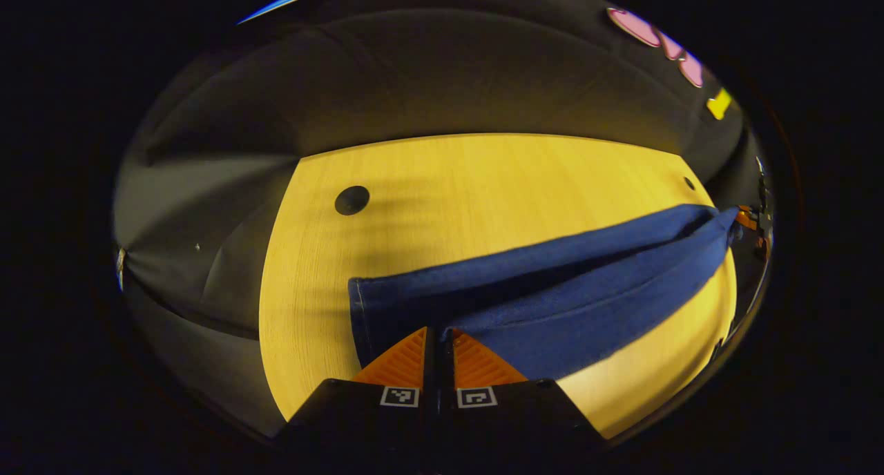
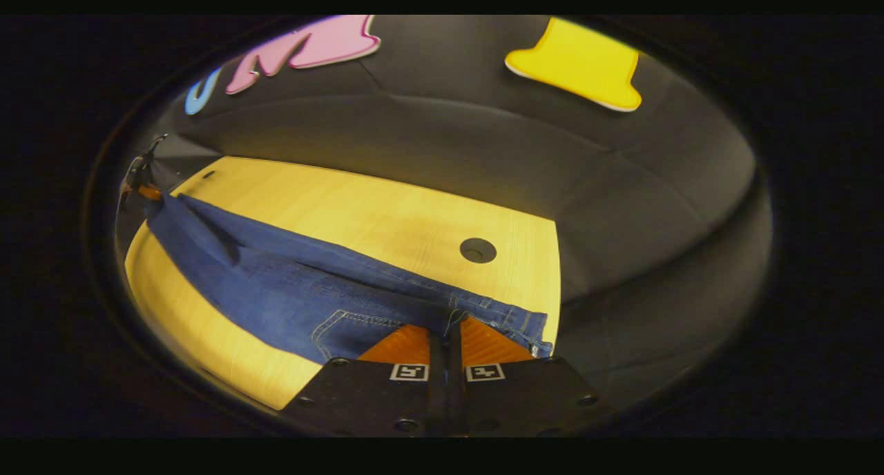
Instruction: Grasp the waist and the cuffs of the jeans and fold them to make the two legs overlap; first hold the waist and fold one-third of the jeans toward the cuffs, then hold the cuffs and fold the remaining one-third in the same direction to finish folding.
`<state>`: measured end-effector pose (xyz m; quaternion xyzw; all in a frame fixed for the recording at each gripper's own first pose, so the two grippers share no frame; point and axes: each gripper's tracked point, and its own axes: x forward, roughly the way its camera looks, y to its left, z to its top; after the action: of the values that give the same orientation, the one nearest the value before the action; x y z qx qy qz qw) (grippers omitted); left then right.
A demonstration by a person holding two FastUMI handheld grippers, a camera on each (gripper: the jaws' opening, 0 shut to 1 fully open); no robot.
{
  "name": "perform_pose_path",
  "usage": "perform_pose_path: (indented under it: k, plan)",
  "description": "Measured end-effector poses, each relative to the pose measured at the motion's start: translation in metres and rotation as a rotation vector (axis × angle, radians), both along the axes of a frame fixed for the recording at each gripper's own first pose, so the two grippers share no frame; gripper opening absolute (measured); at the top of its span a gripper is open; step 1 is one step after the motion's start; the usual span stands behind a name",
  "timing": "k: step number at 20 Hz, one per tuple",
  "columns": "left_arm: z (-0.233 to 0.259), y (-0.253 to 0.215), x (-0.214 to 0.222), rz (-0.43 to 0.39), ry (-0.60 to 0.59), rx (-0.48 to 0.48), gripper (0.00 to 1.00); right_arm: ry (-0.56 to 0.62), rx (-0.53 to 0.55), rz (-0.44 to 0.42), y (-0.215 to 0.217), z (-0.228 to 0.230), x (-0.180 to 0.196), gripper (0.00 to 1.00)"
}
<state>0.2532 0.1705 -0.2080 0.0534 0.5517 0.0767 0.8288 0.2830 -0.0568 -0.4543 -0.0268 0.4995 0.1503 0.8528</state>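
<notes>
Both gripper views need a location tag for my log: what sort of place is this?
Likely a cloth-walled recording booth: black cloth hangs behind a bare wooden table where jeans are stretched between two grippers.

Matt denim jeans (image 1: 552, 288) on smooth wood-grain table (image 1: 449, 178)

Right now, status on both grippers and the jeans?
Left gripper shut on cuffs. Right gripper shut on waist. Jeans stretched along table. Nothing in the way.

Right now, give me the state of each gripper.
Left gripper: fingers closed on the cuff end of the jeans.
Right gripper: fingers closed on the waist end of the jeans.
</notes>
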Motion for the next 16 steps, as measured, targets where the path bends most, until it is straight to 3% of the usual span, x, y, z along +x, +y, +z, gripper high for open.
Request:
perform_pose_path:
  k: [2, 3, 4, 5, 6, 8, 9, 12, 13, 15, 16]
  plan:
    - [-0.009, -0.001, 0.015, 0.000, -0.055, 0.050, 0.06, 0.036, -0.021, -0.001, 0.011, -0.024, 0.005, 0.10]
    - [-0.012, -0.003, 0.018, 0.002, -0.077, 0.061, 0.06, 0.038, -0.043, 0.011, 0.013, -0.033, 0.007, 0.00]
    - [-0.013, 0.000, 0.022, 0.005, -0.090, 0.073, 0.10, 0.039, -0.058, 0.022, 0.013, -0.035, 0.007, 0.05]
    - [-0.013, 0.003, 0.021, 0.002, -0.088, 0.069, 0.06, 0.040, -0.062, 0.031, 0.013, -0.037, 0.006, 0.01]
    - [-0.009, 0.009, 0.019, 0.010, -0.090, 0.098, 0.11, 0.054, -0.066, 0.039, 0.013, -0.043, 0.003, 0.14]
    - [0.003, 0.019, 0.022, 0.037, -0.143, 0.116, 0.51, 0.033, -0.073, 0.052, 0.008, -0.042, 0.009, 0.44]
    - [0.012, 0.027, 0.024, 0.049, -0.177, 0.139, 0.58, 0.001, -0.079, 0.046, 0.004, -0.036, 0.015, 0.49]
    - [0.047, 0.036, 0.022, 0.038, -0.268, 0.152, 0.96, -0.102, -0.096, 0.038, -0.015, -0.008, 0.029, 0.67]
    - [0.058, 0.030, 0.022, 0.039, -0.303, 0.139, 0.96, -0.124, -0.096, 0.027, -0.024, 0.004, 0.031, 0.71]
    - [0.073, 0.020, 0.021, 0.016, -0.369, 0.100, 0.95, -0.128, -0.075, -0.025, -0.043, 0.022, 0.028, 0.89]
    - [0.083, 0.012, 0.017, 0.006, -0.405, 0.085, 0.96, -0.121, -0.055, -0.061, -0.053, 0.030, 0.022, 0.90]
